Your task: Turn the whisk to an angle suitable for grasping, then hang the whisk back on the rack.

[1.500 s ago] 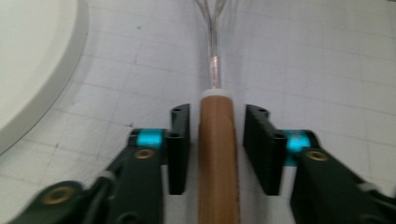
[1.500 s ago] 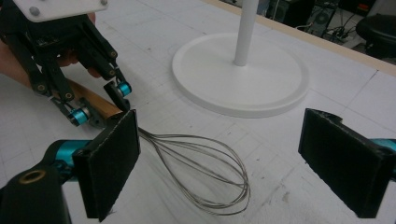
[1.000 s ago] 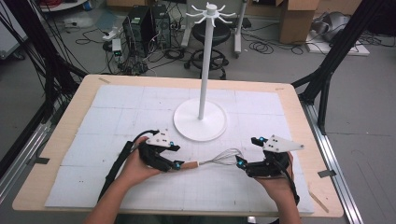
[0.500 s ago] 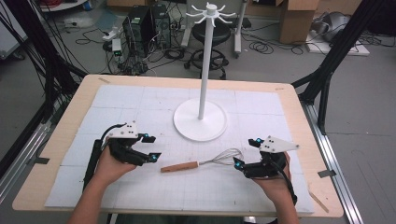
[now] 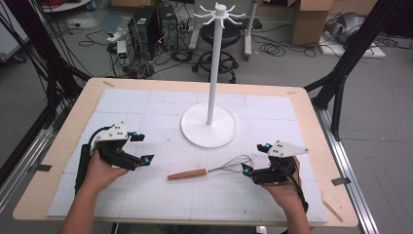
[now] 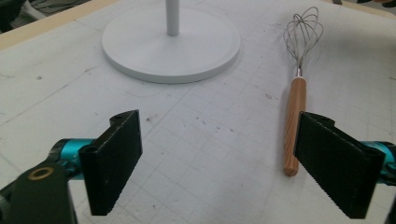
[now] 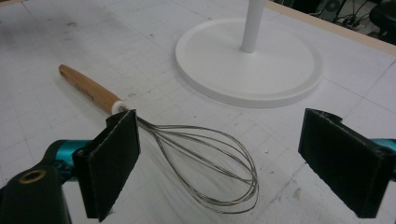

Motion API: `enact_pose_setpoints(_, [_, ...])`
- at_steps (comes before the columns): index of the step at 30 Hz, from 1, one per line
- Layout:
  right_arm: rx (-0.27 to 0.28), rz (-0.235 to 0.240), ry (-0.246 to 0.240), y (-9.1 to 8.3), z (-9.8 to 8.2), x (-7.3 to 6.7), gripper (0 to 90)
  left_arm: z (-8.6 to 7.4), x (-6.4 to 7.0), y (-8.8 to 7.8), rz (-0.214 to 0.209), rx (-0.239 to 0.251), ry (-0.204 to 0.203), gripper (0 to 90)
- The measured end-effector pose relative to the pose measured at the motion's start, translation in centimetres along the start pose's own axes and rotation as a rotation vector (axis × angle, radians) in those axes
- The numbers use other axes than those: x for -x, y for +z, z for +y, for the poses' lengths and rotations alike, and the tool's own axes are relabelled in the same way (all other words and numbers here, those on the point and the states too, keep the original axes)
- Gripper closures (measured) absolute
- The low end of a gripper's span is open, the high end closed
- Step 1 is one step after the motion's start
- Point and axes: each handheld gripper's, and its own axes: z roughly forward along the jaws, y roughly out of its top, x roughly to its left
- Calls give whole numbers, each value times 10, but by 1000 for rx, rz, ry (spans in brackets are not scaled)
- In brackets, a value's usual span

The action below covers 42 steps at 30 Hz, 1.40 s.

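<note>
Since the earlier frames the left gripper (image 5: 141, 147) has let go of the whisk's wooden handle and drawn away toward the left of the high view, its jaws having just been opening; nothing sits between them, and it stands released over the white mat (image 5: 146, 107) at the left of the frame. In the left gripper view its two black jaws stand wide apart at the bottom, the handle's butt end lying just beside the right-hand jaw but not between the pads.

Right of it, at lower centre of the high view, the whisk (image 5: 204, 171) lies flat on the mat, handle pointing left, wire loops pointing right. Above it, at centre frame, stands the white stand (image 5: 209, 127), its round base close to the wires but apart from them.

At the lower right, the right gripper (image 5: 255, 158) is held low beside the wire end. In the right gripper view its jaws are spread wide, released, with the wire loops lying on the mat between them, untouched by either pad.
</note>
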Motion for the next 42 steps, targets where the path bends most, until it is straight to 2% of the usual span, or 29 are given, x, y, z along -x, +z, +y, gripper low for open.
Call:
enact_pose_setpoints(9, [0,2,-1,0,1,-1,114,-1,-2,-5,27,41,-31,16])
enact_pose_setpoints(16, [5,8,-5,-1,3,-2,114,-2,-3,-4,33,31,-30,17])
enact_pose_setpoints(19, [2,11,-6,-1,3,-4,114,-1,-4,-6,38,44,-36,16])
enact_pose_setpoints(24, [-7,23,-37,2,9,-8,114,-2,-8,-10,56,59,-41,16])
enact_pose_setpoints(28, [-9,46,-56,7,15,-14,114,-4,-7,-10,69,45,-42,16])
enact_pose_setpoints(34, [-37,91,-83,17,28,-22,114,-3,-5,-8,62,44,-28,16])
enact_pose_setpoints(39, [-81,135,-111,35,41,-30,114,-3,-3,-5,66,35,-21,16])
enact_pose_setpoints(42, [-104,170,-129,47,45,-34,152,-1,-2,-6,66,39,-14,16])
